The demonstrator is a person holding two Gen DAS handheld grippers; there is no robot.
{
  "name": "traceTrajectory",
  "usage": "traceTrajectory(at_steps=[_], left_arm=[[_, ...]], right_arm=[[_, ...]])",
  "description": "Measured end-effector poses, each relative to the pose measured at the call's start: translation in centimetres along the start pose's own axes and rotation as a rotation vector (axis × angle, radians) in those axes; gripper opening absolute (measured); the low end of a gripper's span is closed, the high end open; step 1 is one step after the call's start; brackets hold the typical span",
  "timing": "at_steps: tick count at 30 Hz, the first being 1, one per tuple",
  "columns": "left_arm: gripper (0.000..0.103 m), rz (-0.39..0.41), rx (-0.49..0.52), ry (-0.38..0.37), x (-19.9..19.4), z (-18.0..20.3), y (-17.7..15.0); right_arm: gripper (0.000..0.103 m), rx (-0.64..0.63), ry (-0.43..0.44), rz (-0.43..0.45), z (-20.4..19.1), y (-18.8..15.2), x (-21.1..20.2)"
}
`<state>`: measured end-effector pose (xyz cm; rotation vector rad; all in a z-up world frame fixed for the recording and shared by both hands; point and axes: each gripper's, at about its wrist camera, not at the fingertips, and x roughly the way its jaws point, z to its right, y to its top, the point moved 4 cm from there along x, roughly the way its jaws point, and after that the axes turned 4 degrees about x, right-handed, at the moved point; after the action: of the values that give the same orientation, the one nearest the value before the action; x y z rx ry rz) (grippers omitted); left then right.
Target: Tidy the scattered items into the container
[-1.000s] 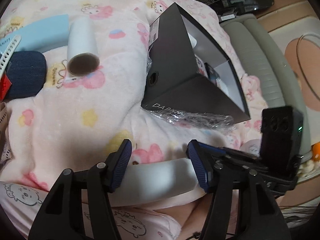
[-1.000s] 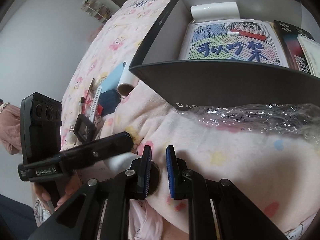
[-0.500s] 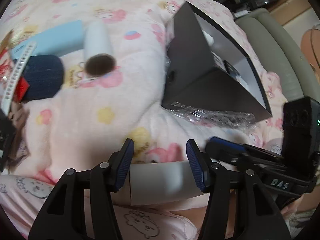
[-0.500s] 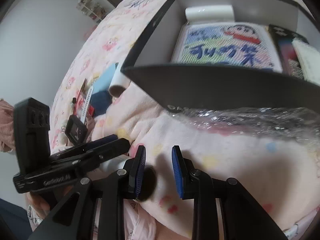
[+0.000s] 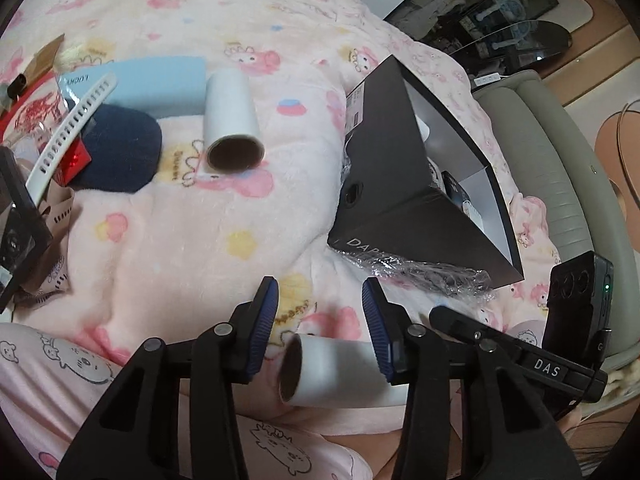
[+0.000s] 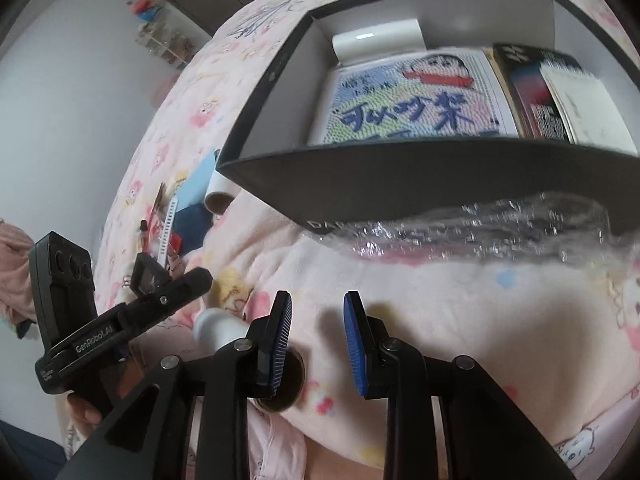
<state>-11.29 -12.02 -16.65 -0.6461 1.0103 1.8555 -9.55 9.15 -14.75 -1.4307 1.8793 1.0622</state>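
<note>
A pink blanket covers the bed, with bare room between the clutter at its left and the black box at right. The box sits open-topped, its near wall on crinkled wrap; inside lie a cartoon pad, a dark book and a white roll. A blue card, navy pouch and one tube lie well apart from the box. The left gripper is closing around a second tube; its right pad touches, the left stands clear. The right gripper has jaws slightly apart, empty, beside that tube's end.
</note>
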Motion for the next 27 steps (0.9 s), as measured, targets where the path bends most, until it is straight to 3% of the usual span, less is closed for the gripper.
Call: traceTrajectory(at_steps=[4,8,13,15,19,27], left_arm=[[0.043,-0.033,0.009,0.048,0.7,-0.1,-0.5],[0.044,0.005,-0.004,0.081,-0.6,-0.7,-1.0],[0.05,-0.064,0.018,0.027,-0.5,-0.4,-1.9],[0.05,-0.09,0.054,0.026,0.0,0.2,-2.1],[0.051,-0.121,0.067,-0.058,1.0,0.9,-2.2],[0.049,-0.04,0.076,-0.209,0.3,2.2,-1.1]], right_arm=[[0.026,0.009,0.025,-0.042,-0.2,-0.6,0.6],[0.026,0.012,0.085,-0.078,-1.1,-1.6,-0.3],[0.032,-0.026,0.103,-0.115,-2.0,-2.8,-1.7],[0.032,-0.053,0.109,-0.15,-2.5,-3.3,-1.0],[0.032,-0.08,0.09,-0.147,-3.1,-3.6,0.9],[0.025,-0.108,0.082,-0.03,-4.2,-2.1,-0.1]])
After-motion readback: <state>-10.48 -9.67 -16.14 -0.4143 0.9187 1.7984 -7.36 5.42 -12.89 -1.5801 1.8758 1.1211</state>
